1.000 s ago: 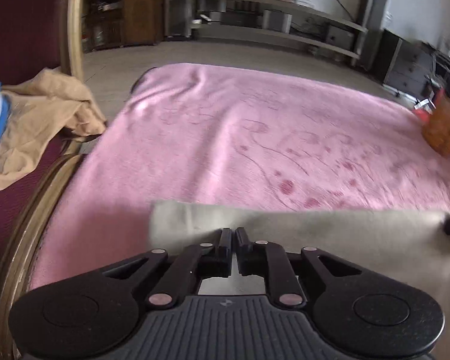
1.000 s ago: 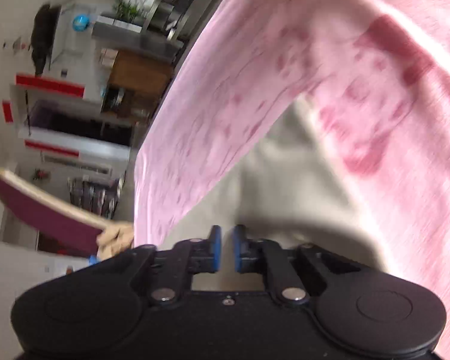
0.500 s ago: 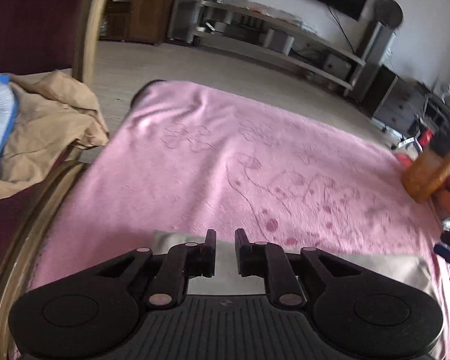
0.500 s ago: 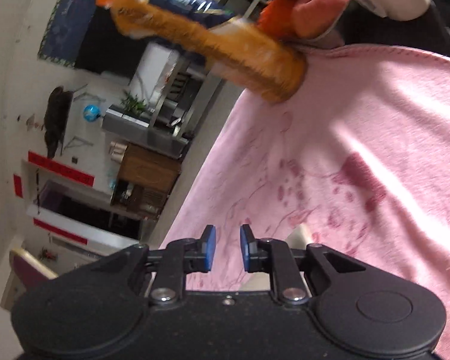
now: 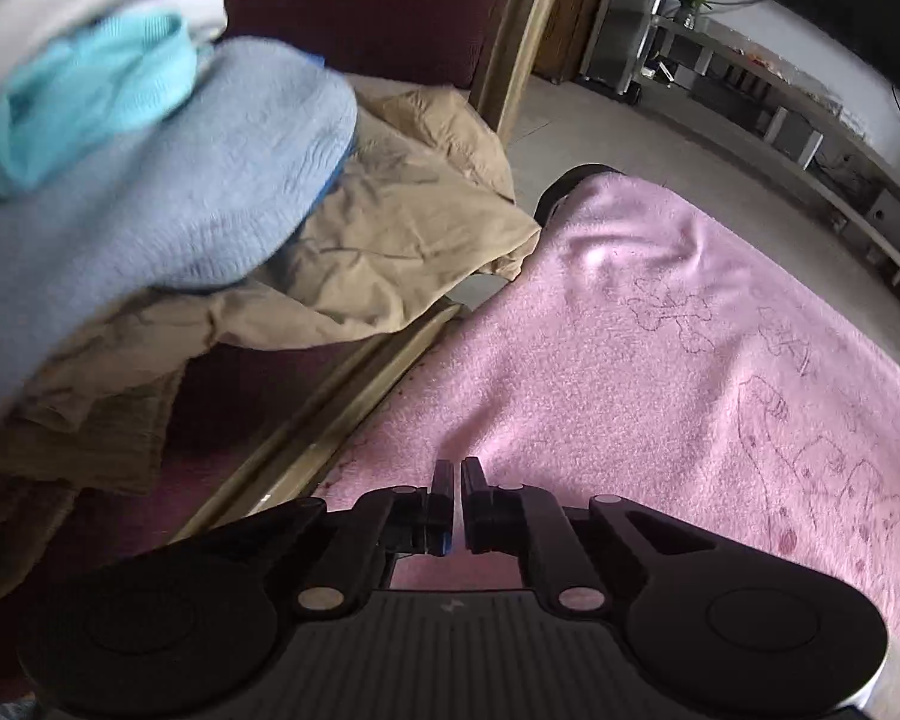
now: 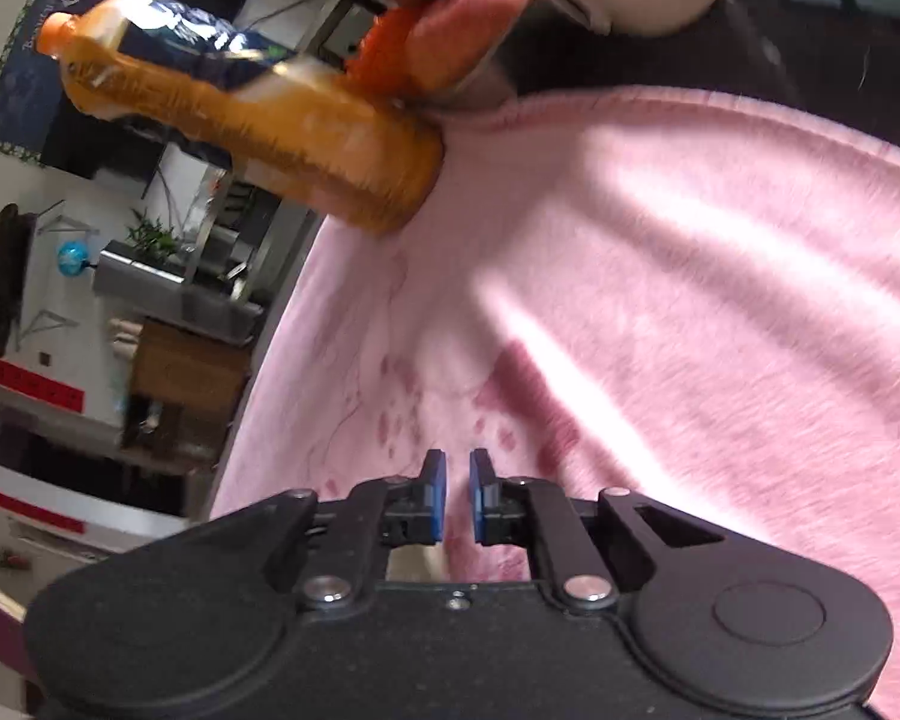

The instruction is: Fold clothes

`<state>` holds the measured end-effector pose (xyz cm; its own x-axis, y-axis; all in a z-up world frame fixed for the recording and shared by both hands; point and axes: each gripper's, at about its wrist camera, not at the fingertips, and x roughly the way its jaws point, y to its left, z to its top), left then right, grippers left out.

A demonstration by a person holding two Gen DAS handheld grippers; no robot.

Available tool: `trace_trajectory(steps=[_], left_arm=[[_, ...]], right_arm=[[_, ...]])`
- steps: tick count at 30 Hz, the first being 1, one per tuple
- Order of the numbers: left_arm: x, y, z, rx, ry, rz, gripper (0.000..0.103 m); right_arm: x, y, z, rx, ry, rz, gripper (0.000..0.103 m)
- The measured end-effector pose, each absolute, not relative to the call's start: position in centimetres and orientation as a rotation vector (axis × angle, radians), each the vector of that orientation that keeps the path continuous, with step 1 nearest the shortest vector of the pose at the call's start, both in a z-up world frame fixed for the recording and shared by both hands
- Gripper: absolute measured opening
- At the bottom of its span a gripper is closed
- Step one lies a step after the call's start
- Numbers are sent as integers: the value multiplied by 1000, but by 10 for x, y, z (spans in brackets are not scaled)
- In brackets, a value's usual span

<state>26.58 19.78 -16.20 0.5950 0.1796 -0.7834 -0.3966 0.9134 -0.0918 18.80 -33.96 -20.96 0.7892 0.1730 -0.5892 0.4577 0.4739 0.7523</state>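
Note:
A pile of unfolded clothes lies on a dark red chair at the left of the left wrist view: a light blue knit (image 5: 168, 192), a turquoise piece (image 5: 84, 102) and a tan garment (image 5: 390, 222). My left gripper (image 5: 456, 474) is shut and empty, low over the pink blanket (image 5: 660, 372) near the chair's edge. My right gripper (image 6: 456, 468) is nearly shut with a narrow gap, empty, above the pink blanket (image 6: 690, 312). A sliver of the folded beige garment (image 6: 417, 564) shows behind its fingers.
An orange drink bottle (image 6: 258, 120) stands at the blanket's far edge beside red fruit (image 6: 444, 42). The chair's wooden frame (image 5: 330, 414) borders the blanket on the left. Shelves and a TV unit (image 5: 780, 108) stand beyond the floor.
Both grippers let go of the folded beige garment and lifted away. The left gripper swung left toward the clothes pile and closed. The right gripper moved off toward the bottle.

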Motion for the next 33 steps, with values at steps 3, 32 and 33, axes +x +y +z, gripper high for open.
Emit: trace_trajectory(steps=[3, 32, 33], left_arm=[[240, 175, -127, -131, 824, 244, 10], [96, 169, -167, -66, 972, 190, 16], [89, 169, -161, -75, 945, 186, 16]], right_arm=[[176, -331, -181, 1074, 665, -124, 13], [18, -350, -225, 1251, 784, -235, 2], [12, -349, -221, 1246, 763, -244, 8]])
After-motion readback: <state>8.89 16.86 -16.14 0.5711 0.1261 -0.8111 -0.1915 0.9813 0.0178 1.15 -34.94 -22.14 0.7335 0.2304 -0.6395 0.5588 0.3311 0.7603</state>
